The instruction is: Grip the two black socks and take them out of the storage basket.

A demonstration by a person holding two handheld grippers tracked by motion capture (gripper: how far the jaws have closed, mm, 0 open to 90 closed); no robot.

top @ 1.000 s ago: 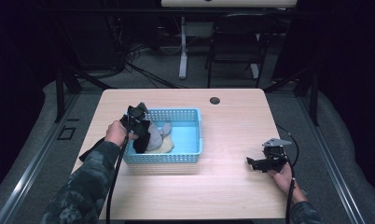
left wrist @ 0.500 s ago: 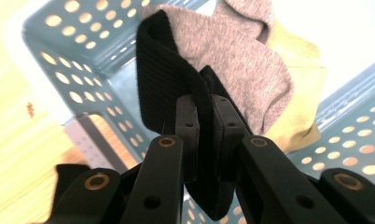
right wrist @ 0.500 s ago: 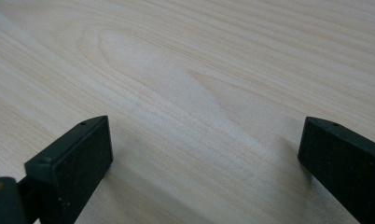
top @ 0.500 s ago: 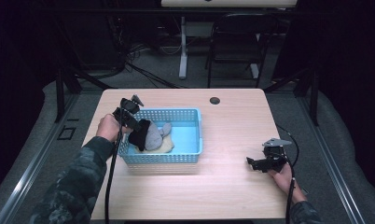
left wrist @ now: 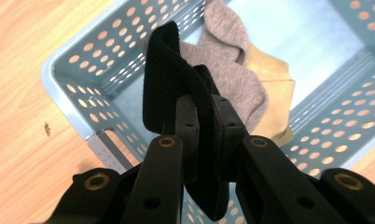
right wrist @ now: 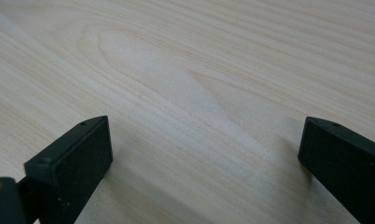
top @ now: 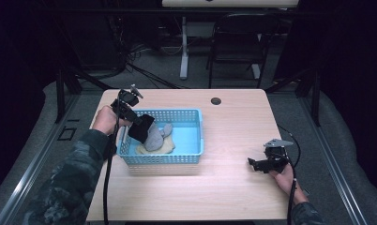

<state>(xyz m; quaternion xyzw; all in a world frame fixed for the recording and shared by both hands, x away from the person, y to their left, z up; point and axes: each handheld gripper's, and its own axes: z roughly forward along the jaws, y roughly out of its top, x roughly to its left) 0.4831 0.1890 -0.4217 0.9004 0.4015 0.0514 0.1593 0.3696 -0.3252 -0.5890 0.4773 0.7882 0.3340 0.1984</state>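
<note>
Right hand-held gripper [top: 255, 163] low over bare bench [top: 233, 131], jaws wide apart, nothing between. Left hand-held gripper [left wrist: 204, 114] clamped on one black sock [left wrist: 169, 79], which hangs from the jaws over the basket's left end, long axis roughly vertical, cuff up. One blue basket [top: 191, 152]; inside, one grey sock [top: 154, 137], one tan cloth [top: 165, 148], possibly a sock too.

One blue basket [top: 186, 154] is seen on one wooden table [top: 233, 187]. Three cloth items are counted: one black sock [left wrist: 169, 79], one grey sock [left wrist: 232, 79], one yellow cloth [left wrist: 274, 88]. Two grippers are held.
</note>
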